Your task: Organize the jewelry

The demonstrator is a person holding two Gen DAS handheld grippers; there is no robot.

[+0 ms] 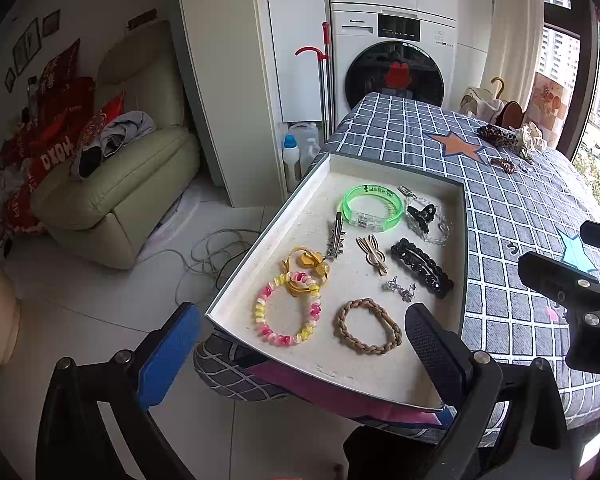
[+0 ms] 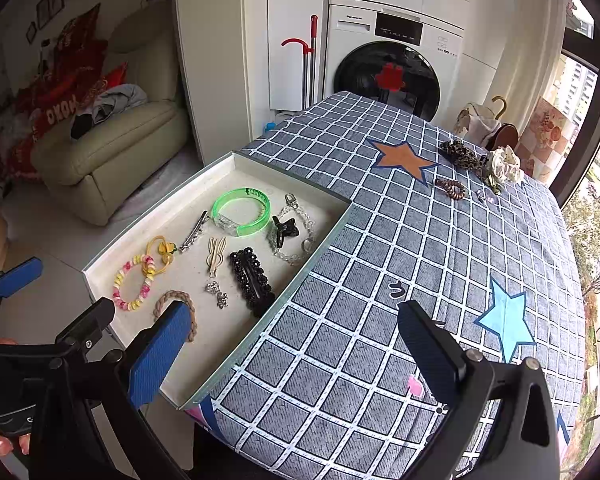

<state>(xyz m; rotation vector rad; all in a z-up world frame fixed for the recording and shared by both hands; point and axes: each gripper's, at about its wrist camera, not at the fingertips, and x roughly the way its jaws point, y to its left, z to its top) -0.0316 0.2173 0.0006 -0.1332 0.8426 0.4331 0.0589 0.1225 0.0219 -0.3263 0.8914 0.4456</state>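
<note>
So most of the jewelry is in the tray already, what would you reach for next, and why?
Probably the right gripper, open and empty, should reach toward the brown spiral hair tie. It lies loose on the checked tablecloth outside the white tray, the closest of the far pieces beside the leopard scrunchie and cream scrunchie. The left gripper hovers open over the tray.

Bright window daylight, sharp — fisheye-warped edges

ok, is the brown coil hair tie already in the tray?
No, the brown coil hair tie lies on the checked tablecloth, well outside the tray.
</note>
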